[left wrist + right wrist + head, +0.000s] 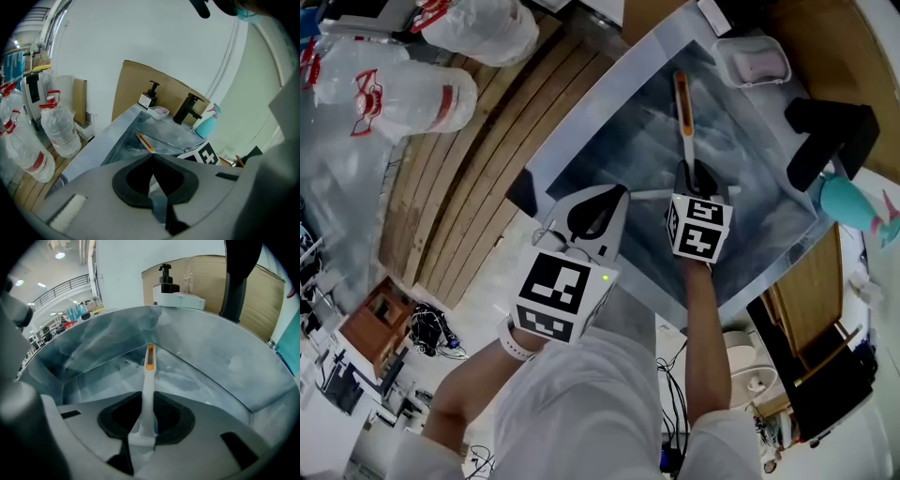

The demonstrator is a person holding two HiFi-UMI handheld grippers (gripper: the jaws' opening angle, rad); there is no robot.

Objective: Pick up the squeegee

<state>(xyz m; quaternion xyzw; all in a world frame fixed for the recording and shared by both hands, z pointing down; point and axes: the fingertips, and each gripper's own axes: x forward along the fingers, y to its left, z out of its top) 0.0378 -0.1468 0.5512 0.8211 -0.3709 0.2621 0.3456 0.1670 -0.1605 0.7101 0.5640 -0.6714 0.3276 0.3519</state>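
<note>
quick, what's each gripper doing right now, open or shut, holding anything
left gripper: closed, nothing between its jaws
right gripper: closed on the handle of the squeegee

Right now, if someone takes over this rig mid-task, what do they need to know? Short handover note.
Right gripper: jaws closed on the white handle of the squeegee, close to its head, pointing steeply down into the sink.
Left gripper: jaws together, nothing in them, held over the sink's near rim.
Squeegee: appears to lie on the sink bottom, orange handle tip pointing away from the person.
Done: reach and grip.
Left: lift the squeegee out of the sink; not yet raised.
</note>
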